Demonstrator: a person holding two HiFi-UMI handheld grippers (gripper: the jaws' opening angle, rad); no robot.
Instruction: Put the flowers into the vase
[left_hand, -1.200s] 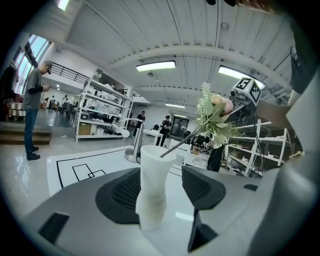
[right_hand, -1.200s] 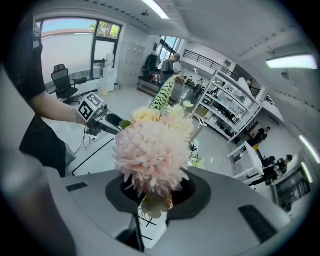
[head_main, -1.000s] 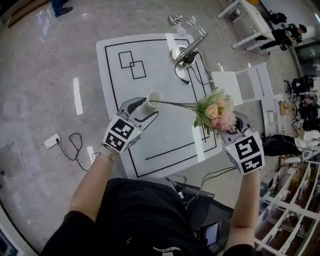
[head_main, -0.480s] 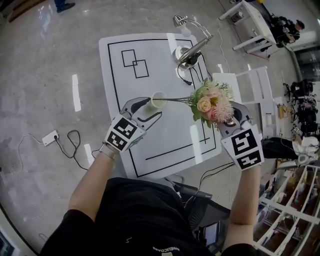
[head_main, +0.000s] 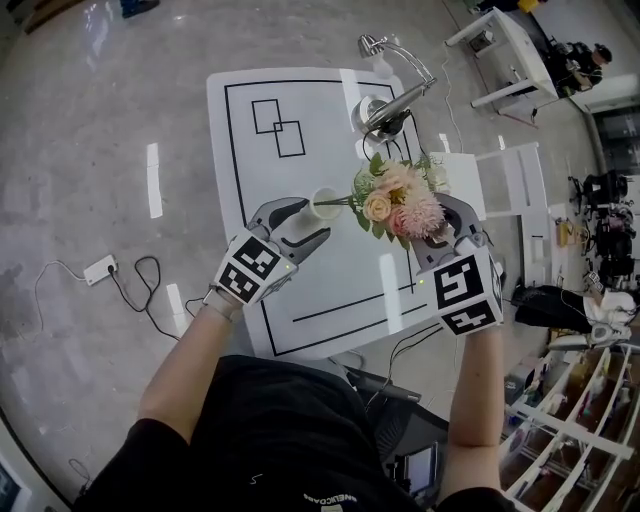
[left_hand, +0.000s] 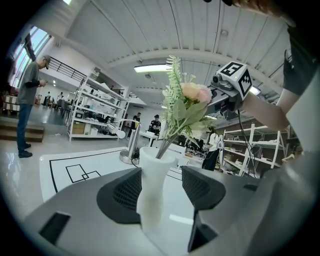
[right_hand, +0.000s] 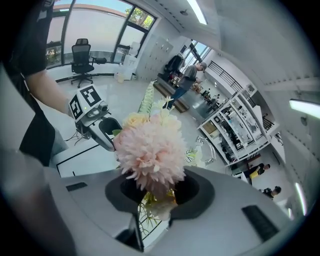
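A white vase (head_main: 325, 203) sits between the jaws of my left gripper (head_main: 310, 221), which is shut on it just above the white table (head_main: 240, 150). In the left gripper view the vase (left_hand: 152, 190) fills the gap between the dark pads. A bouquet of pink and cream flowers (head_main: 395, 200) with green leaves lies nearly level, its stems reaching into the vase mouth. My right gripper (head_main: 432, 222) is shut on the flower end of the bouquet. In the right gripper view the pink bloom (right_hand: 152, 150) bulges out between the jaws and hides the stems.
A silver desk lamp (head_main: 385, 95) with a black cable stands at the table's far right corner. Black lines and two overlapping squares (head_main: 278, 128) mark the tabletop. White furniture (head_main: 505, 180) stands right of the table. A power strip (head_main: 100, 272) lies on the floor at left.
My right gripper has carried the bouquet left toward the vase, so less stem shows outside the vase mouth. The left gripper and vase have stayed in place.
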